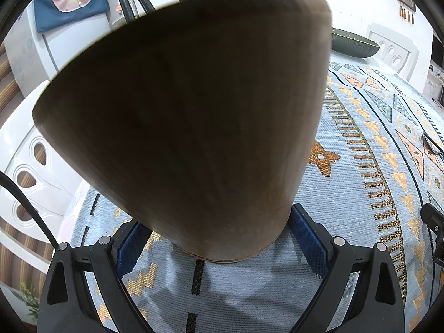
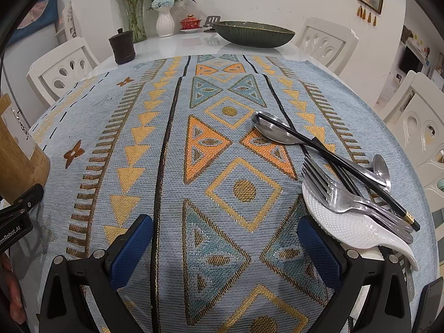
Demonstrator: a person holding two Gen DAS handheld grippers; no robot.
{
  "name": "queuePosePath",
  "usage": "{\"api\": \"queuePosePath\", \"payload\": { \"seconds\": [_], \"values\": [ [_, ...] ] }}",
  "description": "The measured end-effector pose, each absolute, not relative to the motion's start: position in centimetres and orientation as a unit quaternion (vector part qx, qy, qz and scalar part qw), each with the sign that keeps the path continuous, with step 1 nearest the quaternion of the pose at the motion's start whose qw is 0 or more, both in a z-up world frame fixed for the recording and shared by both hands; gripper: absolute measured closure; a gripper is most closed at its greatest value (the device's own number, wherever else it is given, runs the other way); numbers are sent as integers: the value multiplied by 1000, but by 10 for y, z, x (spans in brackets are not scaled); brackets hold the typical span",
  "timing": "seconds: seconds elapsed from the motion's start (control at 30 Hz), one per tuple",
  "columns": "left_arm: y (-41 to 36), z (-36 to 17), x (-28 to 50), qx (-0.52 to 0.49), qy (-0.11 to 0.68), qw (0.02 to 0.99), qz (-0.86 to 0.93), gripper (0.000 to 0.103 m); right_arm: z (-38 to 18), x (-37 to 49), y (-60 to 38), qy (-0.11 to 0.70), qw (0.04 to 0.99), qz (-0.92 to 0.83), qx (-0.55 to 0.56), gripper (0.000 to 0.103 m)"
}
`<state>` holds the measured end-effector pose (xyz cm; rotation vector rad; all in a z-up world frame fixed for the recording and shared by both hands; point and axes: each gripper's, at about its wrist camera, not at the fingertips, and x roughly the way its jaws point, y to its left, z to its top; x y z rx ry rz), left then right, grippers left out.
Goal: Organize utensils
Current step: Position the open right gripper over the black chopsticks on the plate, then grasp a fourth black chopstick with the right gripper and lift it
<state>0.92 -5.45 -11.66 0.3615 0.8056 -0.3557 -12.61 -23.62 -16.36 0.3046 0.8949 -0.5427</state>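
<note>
Left gripper first: its blue-padded fingers sit on either side of the base of a wooden utensil holder, a tall brown cup that fills most of the left wrist view. The pads look pressed to its sides, though the left contact is partly hidden behind the wood. The holder leans away up the frame, its base low over the woven tablecloth; whether it touches the cloth, I cannot tell.

Over to the right gripper: jaws spread wide, nothing between the blue pads, only patterned cloth below.

Just right of it lies the utensil pile. A white rice paddle is lowest, nearest the right finger. Steel forks lie across its dimpled head, tines pointing up the table. A large steel spoon rests beyond them, bowl toward the table's middle, and black chopsticks run diagonally over its bowl and down across the forks. A smaller spoon peeks out at the far right edge of the heap.

At the left edge of the right wrist view the same holder shows, well apart from the utensils.

Farther back on the white table: a dark lidded pot, a green ribbed bowl, a white vase of flowers.
</note>
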Motion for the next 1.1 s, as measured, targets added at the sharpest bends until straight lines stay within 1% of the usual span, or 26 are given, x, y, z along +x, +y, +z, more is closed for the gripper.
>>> {"api": "queuePosePath", "payload": {
  "seconds": [0.7,0.87,0.97,1.07,1.1],
  "values": [
    [-52,-116,9,180,385,889,-169,7,-164,-126,-237,428,853,-258,148,0],
    [-55,-117,8,181,385,889,-168,7,-161,-130,-235,483,826,-231,175,0],
    [-55,-117,8,180,386,889,-169,7,-158,-135,-230,517,813,-203,173,0],
    [-56,-117,8,181,385,889,-168,7,-144,-145,-229,517,816,-188,176,0],
    [-56,-117,8,181,385,889,-168,7,-132,-151,-231,508,824,-186,168,0]
  ]
}}
